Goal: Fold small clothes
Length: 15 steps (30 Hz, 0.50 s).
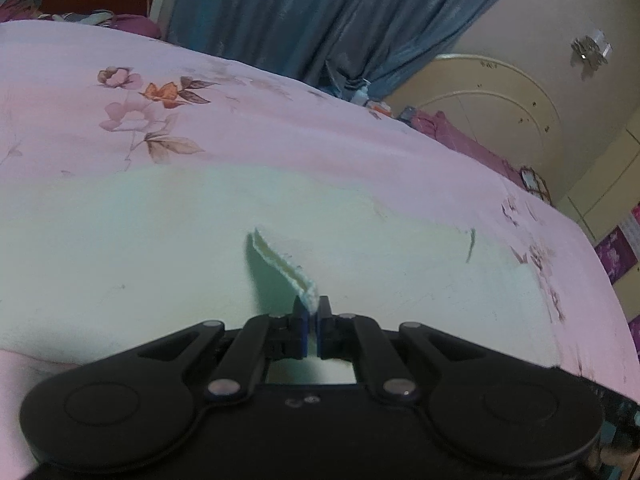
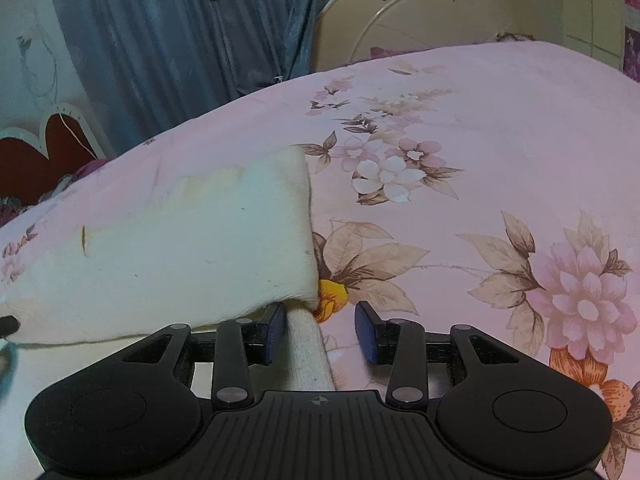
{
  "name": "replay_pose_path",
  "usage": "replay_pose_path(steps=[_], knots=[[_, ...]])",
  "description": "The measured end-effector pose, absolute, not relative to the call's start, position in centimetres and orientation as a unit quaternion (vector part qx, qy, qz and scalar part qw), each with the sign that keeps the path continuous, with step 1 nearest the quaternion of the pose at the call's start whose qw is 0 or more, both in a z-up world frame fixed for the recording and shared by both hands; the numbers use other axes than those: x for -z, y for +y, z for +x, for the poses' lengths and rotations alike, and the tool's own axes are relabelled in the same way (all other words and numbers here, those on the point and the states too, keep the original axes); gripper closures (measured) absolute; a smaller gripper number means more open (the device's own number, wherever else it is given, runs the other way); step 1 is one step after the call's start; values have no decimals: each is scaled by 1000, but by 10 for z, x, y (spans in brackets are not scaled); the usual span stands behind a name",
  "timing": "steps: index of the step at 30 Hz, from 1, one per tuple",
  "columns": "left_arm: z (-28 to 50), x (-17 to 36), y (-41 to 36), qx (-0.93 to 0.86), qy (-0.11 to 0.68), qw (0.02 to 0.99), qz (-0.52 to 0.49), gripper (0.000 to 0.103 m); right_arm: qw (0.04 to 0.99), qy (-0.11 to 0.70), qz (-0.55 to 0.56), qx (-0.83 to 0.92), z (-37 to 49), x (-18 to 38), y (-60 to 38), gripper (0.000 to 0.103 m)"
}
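Note:
A cream knitted garment lies spread on a pink floral bedspread. In the left wrist view my left gripper is shut on a raised edge of it, and a pinched ridge of cloth runs up from the pads. In the right wrist view the same garment fills the left half, its right edge folded over. My right gripper stands open at that near right corner. A strip of the garment passes between the fingers, against the left pad. The right pad is apart from it.
The bedspread stretches right of the garment. A blue curtain hangs behind the bed. A cream rounded board stands at the far end, and a red heart-shaped board is at the left.

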<state>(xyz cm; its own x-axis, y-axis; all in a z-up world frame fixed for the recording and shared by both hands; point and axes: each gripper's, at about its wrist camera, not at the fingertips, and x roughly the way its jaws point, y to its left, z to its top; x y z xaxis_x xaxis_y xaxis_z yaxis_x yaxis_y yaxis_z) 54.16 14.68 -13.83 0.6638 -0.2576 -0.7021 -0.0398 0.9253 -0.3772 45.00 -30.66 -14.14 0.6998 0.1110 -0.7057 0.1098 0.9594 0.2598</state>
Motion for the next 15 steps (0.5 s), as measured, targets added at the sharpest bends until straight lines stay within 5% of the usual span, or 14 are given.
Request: replay_pose_path(steps=[7,8,9,10,15], knots=[[542,150,150,60,416,892,-166,100,913,389,122,-10,448,139,-305,64],[541,152,150,61,414,893,-165,99,918,377,116,-18,443,134,-305,68],[541,152,150,62,413,894,-164,99,924,364,110,-31,438,127,-303,96],[541,153,150,62,412,894,-163,97,929,355,101,-36,436,121,-300,101],[543,157,152,65,409,893,-173,93,928,358,95,-51,456,119,-290,101]])
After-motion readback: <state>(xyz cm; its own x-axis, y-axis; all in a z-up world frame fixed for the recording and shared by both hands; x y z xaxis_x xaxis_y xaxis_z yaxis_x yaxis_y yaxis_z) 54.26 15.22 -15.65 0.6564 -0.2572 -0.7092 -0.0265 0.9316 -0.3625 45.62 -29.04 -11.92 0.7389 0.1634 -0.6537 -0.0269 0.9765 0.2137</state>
